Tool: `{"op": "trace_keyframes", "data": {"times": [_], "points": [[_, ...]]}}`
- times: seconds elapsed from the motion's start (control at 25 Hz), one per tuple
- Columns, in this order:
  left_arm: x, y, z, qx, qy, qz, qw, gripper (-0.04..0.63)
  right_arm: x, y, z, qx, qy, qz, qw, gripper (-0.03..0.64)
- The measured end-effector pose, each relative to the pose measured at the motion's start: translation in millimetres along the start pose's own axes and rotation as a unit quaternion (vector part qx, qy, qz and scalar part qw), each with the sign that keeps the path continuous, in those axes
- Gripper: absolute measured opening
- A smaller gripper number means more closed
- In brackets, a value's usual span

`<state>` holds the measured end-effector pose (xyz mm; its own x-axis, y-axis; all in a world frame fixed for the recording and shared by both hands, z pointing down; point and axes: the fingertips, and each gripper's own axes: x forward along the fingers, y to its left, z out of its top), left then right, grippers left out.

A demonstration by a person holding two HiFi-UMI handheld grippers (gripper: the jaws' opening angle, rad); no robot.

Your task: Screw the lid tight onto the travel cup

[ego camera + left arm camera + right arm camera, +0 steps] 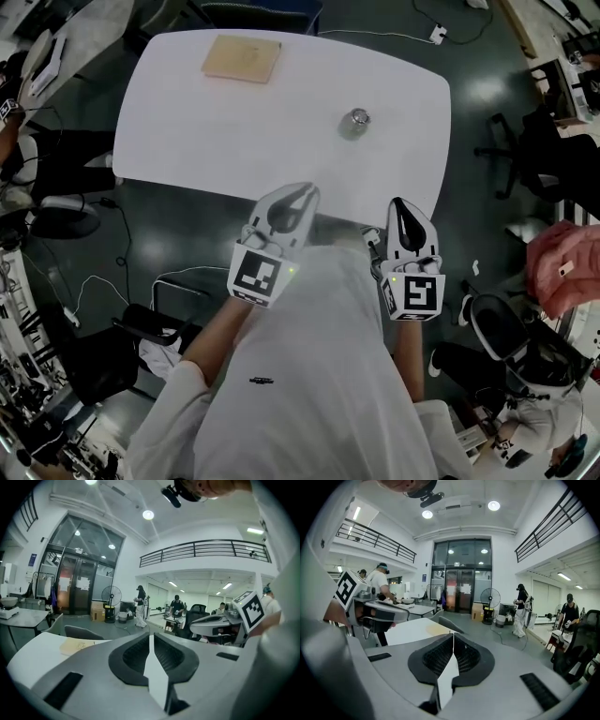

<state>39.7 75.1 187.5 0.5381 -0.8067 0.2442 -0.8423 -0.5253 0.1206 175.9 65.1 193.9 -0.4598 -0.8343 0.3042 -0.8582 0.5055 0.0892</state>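
The travel cup [355,120] gleams, probably metal; the table [234,131] is smooth, matt.

The cup [354,122] on the bench [187,131] is too small in the head view to tell if a lid sits on it. The near edge of the bench is hidden behind the left tongs [307,190], the right tongs [399,202] and the person's shirt [309,375]. The flat tan thing [242,58] at the far edge is too small to name. A pink thing [565,270] is cut off by the right edge.
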Motion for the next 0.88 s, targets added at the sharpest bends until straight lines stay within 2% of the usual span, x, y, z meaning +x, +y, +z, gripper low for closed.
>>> {"op": "trace_keyframes", "data": {"times": [0.12,0.32,0.44,0.56,0.68,0.88], "points": [[20.9,9.3,-2.3,0.002,0.006,0.004,1.0,0.009,19.8,-14.3,0.5,-0.006,0.008,0.01,1.0,0.002],[42.7,17.3,-19.0,-0.021,0.032,0.013,0.9992,0.009,48.1,-19.8,5.3,-0.031,0.028,0.057,0.998,0.002],[59.9,30.4,-26.6,-0.014,0.036,0.004,0.9993,0.013,73.7,-18.8,8.1,-0.042,0.029,0.078,0.996,0.002],[78.3,44.3,-39.4,-0.008,0.041,-0.007,0.9991,0.104,100.2,-16.7,9.2,-0.05,0.029,0.099,0.993,0.002],[97.9,52.6,-55.3,-0.01,0.047,-0.014,0.9988,0.114,120.8,-13.6,3.7,-0.06,0.042,0.127,0.989,0.003],[132.1,56.5,-85.5,-0.011,0.069,-0.029,0.9971,0.19,151.8,-10.3,-9.5,-0.074,0.065,0.167,0.981,0.014]]}}
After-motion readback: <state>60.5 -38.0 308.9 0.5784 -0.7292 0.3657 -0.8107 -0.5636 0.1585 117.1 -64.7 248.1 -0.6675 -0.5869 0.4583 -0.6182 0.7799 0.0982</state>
